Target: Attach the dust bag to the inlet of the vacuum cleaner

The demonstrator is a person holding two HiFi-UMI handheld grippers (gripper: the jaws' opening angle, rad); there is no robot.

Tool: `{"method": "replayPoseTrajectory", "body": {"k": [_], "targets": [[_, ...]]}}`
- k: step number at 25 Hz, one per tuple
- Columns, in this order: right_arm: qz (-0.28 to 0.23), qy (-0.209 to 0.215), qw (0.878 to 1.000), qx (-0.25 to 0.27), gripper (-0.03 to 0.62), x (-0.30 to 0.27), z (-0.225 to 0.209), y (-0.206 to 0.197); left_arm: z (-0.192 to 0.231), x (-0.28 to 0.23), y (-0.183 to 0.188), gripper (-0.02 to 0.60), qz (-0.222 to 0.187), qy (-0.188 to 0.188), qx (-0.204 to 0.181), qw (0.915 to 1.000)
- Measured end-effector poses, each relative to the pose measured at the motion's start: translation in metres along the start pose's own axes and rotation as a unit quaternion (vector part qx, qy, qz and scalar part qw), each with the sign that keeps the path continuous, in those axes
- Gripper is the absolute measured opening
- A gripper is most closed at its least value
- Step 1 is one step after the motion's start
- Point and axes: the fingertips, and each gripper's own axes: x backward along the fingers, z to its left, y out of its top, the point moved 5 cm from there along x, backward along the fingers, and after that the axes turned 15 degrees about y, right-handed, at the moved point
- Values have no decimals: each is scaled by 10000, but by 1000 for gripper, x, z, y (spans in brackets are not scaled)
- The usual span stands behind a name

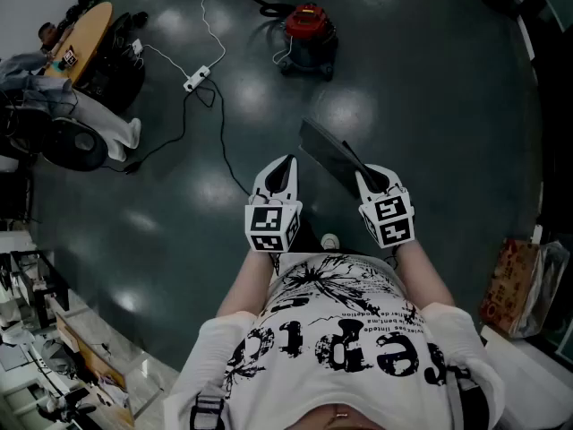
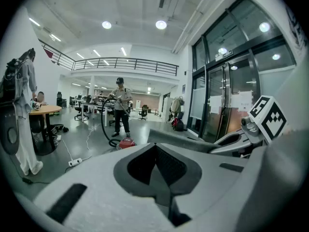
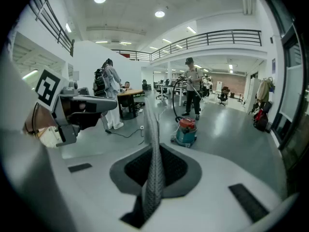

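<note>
In the head view the red vacuum cleaner [image 1: 307, 36] stands on the dark floor well ahead of me. It also shows small in the left gripper view as the vacuum cleaner [image 2: 126, 142], and in the right gripper view as the vacuum cleaner [image 3: 186, 131]. My right gripper [image 1: 367, 176] is shut on the dust bag [image 1: 329, 155], a flat dark sheet that sticks forward and to the left. Seen edge-on, the dust bag [image 3: 154, 163] is pinched between the jaws. My left gripper [image 1: 285, 164] is beside it, shut and empty, its jaws closed together [image 2: 157, 153].
A white power strip [image 1: 196, 79] with its cables lies on the floor to the left of the vacuum. A round wooden table [image 1: 85, 30] and chairs stand at the far left. A person [image 3: 192, 86] holds the vacuum's hose. A brown bag [image 1: 515, 285] sits at the right.
</note>
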Motion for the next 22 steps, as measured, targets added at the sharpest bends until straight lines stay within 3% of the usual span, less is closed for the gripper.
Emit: {"method": "replayPoseTrajectory", "body": {"k": [3,8,12,18,22], "targets": [[33,19,10000,-84,23,-37,-13,15,29,-29,0,3,20,62,40,10000],[143,-32,9998,-148,23,-107,-35,56,89,-97,20,3,4,0,-277,9996],[211,-199,9992,-292,23,-161,-53,99,143,-154,50,3,-6,-237,-248,9994],[128,-458,9980,-420,23,-226,-88,171,206,-244,94,3,130,-665,-589,9960],[34,-557,9973,-474,23,-258,-119,201,230,-297,110,3,163,-694,-591,9957]]}}
